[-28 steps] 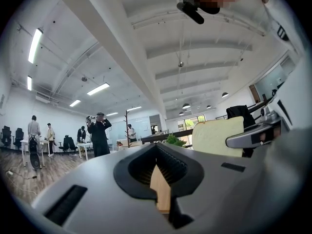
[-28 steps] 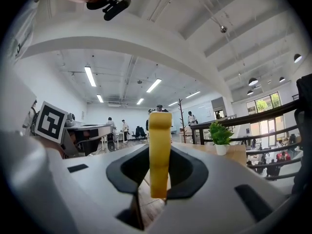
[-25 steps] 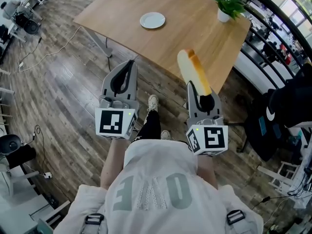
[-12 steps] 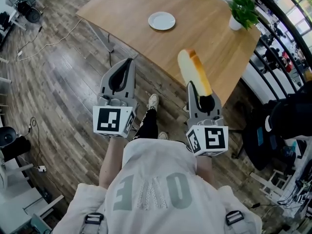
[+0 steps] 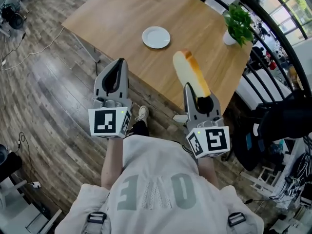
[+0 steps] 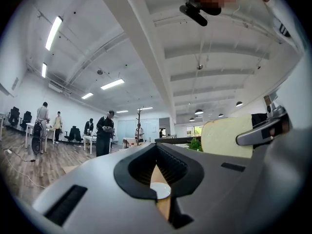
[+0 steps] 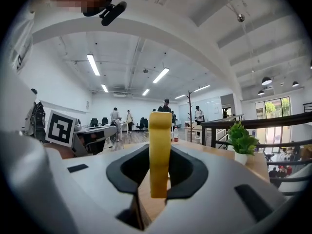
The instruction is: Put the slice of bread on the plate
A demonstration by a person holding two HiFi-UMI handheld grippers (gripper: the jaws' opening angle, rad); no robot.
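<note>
Clamping the bread point(image 5: 188, 72) upright by its lower end, the right gripper point(image 5: 194, 87) hovers over the table's point(image 5: 204, 23) near edge, short of the plate point(image 5: 156, 37). The left gripper point(image 5: 117, 68) has its jaws together, empty. The bread looks light, soft and crushable, so it probably needs a gentle pinch.

- Left gripper point(image 5: 119, 62) and right gripper point(image 5: 191, 88): grey shells with black inner pads.
- Each ends in a white cube point(image 5: 108, 122) with black square markers and a small green light.
- White T-shirt point(image 5: 156, 189) with grey letters; dark straps point(image 5: 96, 218) with buckles.
- Dark trousers point(image 5: 140, 128), pale shoe point(image 5: 142, 113).
</note>
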